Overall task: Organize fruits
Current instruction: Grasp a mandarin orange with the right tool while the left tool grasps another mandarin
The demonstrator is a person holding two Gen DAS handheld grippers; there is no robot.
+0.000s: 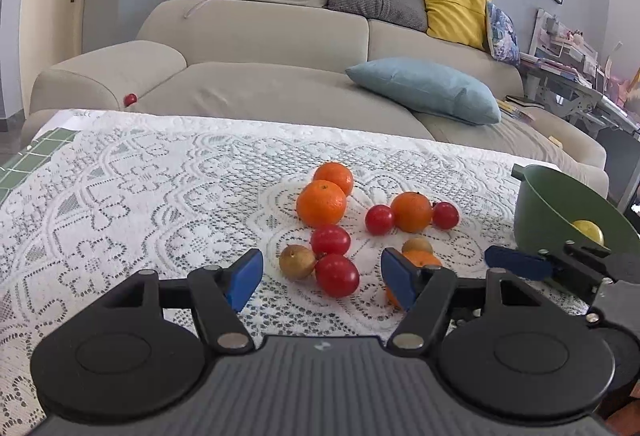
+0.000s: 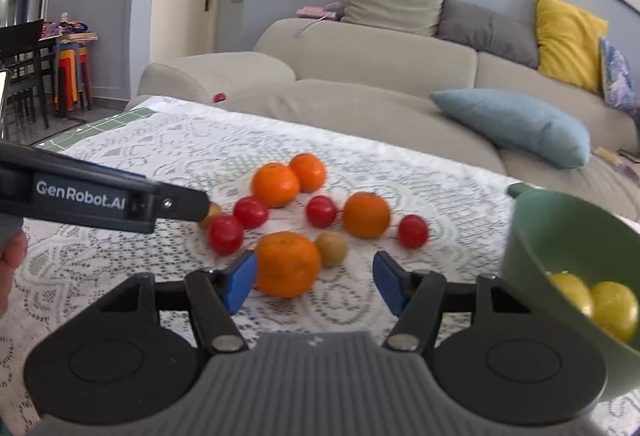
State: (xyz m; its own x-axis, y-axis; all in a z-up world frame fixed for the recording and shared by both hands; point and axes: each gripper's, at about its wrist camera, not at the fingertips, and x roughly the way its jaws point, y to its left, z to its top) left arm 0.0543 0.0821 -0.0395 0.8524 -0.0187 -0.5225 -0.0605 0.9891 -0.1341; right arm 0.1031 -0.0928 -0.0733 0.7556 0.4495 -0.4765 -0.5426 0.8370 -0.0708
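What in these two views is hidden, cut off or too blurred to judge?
- Left view: near orange mostly hidden behind the left gripper finger.
- Left view: bowl contents largely hidden by its wall.
- Right view: bowl cut off by the edge.
- Right view: brown fruit behind the left gripper.

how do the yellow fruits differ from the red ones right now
The yellow fruits lie inside the green bowl at the right; the red fruits lie loose on the lace cloth among the oranges. The yellow ones look larger than the red ones. Two yellow ones show, against four red. Both kinds are round and smooth, and neither pair of tongs holds any.
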